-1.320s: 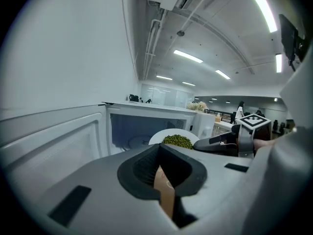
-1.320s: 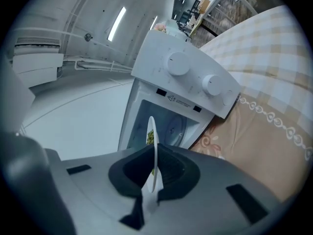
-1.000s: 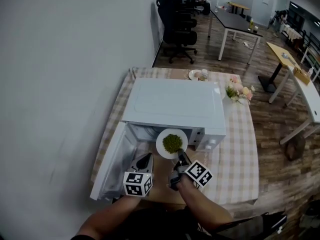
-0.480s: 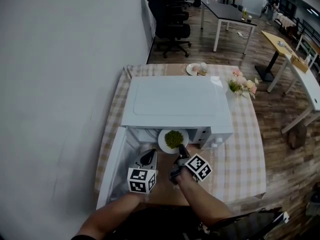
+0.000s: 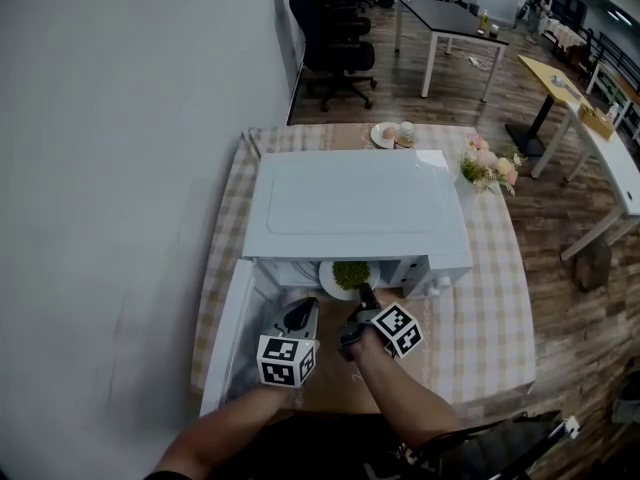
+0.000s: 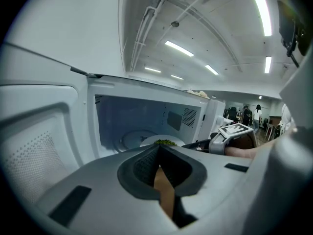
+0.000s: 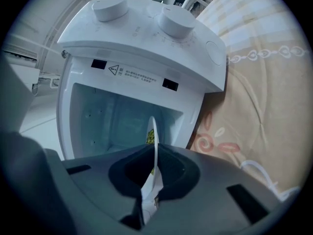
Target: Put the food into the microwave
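The job is part done. The microwave (image 5: 355, 203) stands with its door (image 5: 228, 338) swung wide beside the left gripper (image 5: 300, 313), and the right gripper (image 5: 362, 296) is clamped on the near rim of a white plate (image 5: 342, 280) carrying green food (image 5: 350, 272). The plate juts straight ahead of that gripper, partly through the opening but, as far as I can judge, not yet set down. What looks left is to carry it further in, lower it, let go, draw back and shut the door. The left gripper sits just to the left of the right one, aimed into the oven, its jaws drawn together on nothing. From the head view the oven's top hides the far half of the plate and the whole inside. The left gripper view fills that in, showing the bare glass tray (image 6: 131, 140) on the floor further in and the plate at the front of the opening. The right gripper view alone shows the grip, with the rim seen edge-on and pinched between the pads, and the two knobs (image 7: 178, 21) on the front panel.
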Motion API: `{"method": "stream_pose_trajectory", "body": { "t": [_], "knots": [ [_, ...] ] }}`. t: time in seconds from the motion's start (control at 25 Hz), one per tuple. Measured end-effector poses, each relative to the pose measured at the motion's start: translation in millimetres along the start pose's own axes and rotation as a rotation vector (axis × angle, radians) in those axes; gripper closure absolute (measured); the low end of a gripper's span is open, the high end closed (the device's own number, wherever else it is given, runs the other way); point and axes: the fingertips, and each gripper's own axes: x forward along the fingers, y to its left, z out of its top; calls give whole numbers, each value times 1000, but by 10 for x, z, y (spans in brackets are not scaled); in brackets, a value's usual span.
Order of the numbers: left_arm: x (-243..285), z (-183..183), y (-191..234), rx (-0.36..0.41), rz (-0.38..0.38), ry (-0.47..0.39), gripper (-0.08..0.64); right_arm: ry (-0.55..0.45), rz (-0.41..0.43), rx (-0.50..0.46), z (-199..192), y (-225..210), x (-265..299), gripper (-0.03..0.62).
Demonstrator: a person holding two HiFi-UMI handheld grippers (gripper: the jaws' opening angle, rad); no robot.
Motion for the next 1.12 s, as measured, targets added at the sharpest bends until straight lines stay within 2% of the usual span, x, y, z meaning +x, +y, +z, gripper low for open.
{"method": "stream_pose_trajectory", "body": {
  "t": [0.48, 0.56, 0.6, 0.64, 0.68, 0.96, 1.12],
  "knots": [
    [-8, 67, -13, 3, -24, -13, 552, -31, -53, -22, -48, -32, 148, 566],
    [-4, 84, -15, 5, -25, -17, 552, -23, -45, -53, -52, -3, 171, 561],
    [-3, 91, -18, 8, -26, -19, 552, -17, -35, -73, -55, 22, 180, 541],
    [-3, 95, -19, 11, -27, -20, 552, -11, -23, -89, -59, 49, 185, 485],
    [-4, 96, -18, 12, -28, -20, 552, -6, -10, -98, -61, 71, 186, 470],
    [-13, 63, 6, 8, -16, -14, 552, 40, 31, -177, -52, 59, 80, 430],
    [-24, 13, -28, 28, -13, -4, 552, 57, 19, -318, -32, -30, -46, 430]
  ]
}}
